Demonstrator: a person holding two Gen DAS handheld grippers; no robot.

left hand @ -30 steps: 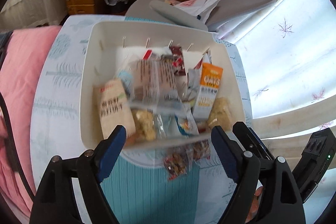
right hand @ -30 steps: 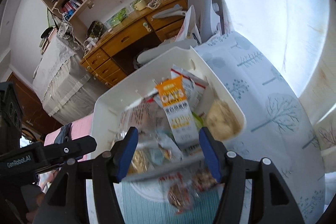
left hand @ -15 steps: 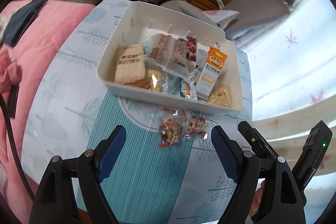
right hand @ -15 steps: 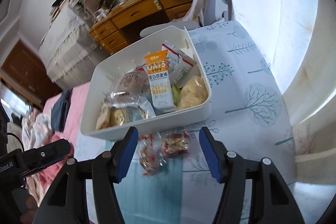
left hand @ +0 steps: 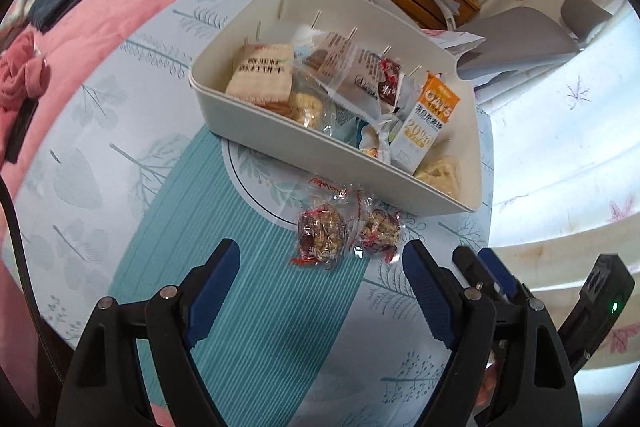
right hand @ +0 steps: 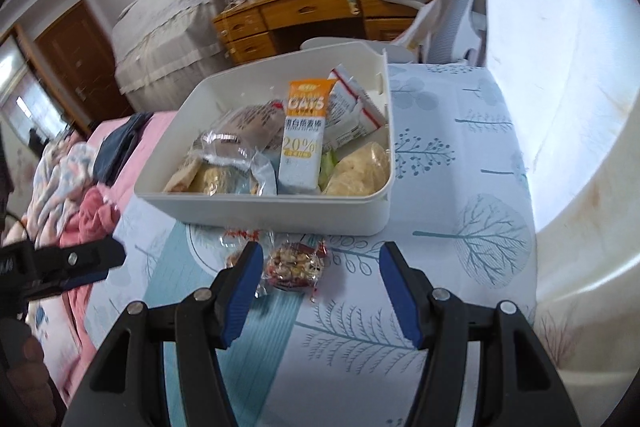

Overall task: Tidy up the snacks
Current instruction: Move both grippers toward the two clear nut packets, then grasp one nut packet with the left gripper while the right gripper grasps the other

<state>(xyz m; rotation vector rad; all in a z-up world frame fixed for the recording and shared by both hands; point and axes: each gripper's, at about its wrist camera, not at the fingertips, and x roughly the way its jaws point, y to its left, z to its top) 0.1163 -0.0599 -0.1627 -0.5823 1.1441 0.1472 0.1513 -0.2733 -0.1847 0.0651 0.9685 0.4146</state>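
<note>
A white bin (left hand: 280, 135) (right hand: 256, 211) on the table holds several snack packs, among them an orange oat-bar pack (left hand: 428, 119) (right hand: 302, 135) and a beige cracker pack (left hand: 262, 77). Two clear wrapped nut snacks lie on the table just in front of the bin, one on the left (left hand: 320, 233) and one on the right (left hand: 380, 227) (right hand: 294, 263). My left gripper (left hand: 320, 283) is open and empty, just short of them. My right gripper (right hand: 320, 287) is open and empty, its jaws either side of the right snack.
The table (left hand: 120, 155) has a tree-print cloth and a teal striped mat (left hand: 248, 307). A pink bed (left hand: 80, 3) lies to the left. A grey chair (left hand: 520, 39) and a wooden desk (right hand: 320, 7) stand beyond the table. The table edge (right hand: 532, 211) is at the right.
Both grippers have pulled back from the bin and come lower toward the table. The two wrapped nut snacks now lie close in front of the open jaws. Nothing has been gripped.
</note>
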